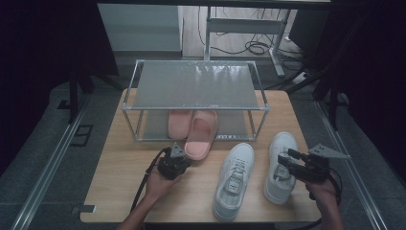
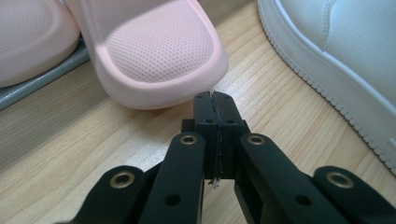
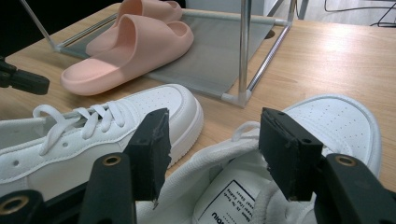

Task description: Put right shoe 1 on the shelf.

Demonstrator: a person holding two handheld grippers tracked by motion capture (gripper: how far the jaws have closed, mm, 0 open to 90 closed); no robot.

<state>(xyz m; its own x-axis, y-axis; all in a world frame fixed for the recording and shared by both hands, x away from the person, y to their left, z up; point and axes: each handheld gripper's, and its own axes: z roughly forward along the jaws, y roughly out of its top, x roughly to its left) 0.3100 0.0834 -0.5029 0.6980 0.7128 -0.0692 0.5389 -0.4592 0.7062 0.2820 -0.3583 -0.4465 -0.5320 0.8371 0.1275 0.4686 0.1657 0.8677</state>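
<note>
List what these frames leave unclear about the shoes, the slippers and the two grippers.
- Rear slipper: its toe lies under the rack shelf in the high view.
- Right sneaker: the right gripper covers its opening in the high view; whether a jaw touches the collar is unclear.
- Tongue label: cut off at the bottom edge of the right gripper view.
- Left gripper, shut: contact with the front slipper cannot be told.

High view looks down from above the table (image 1: 119,191); both gripper views sit low and close (sharing the pink slipper (image 2: 159,56)).
</note>
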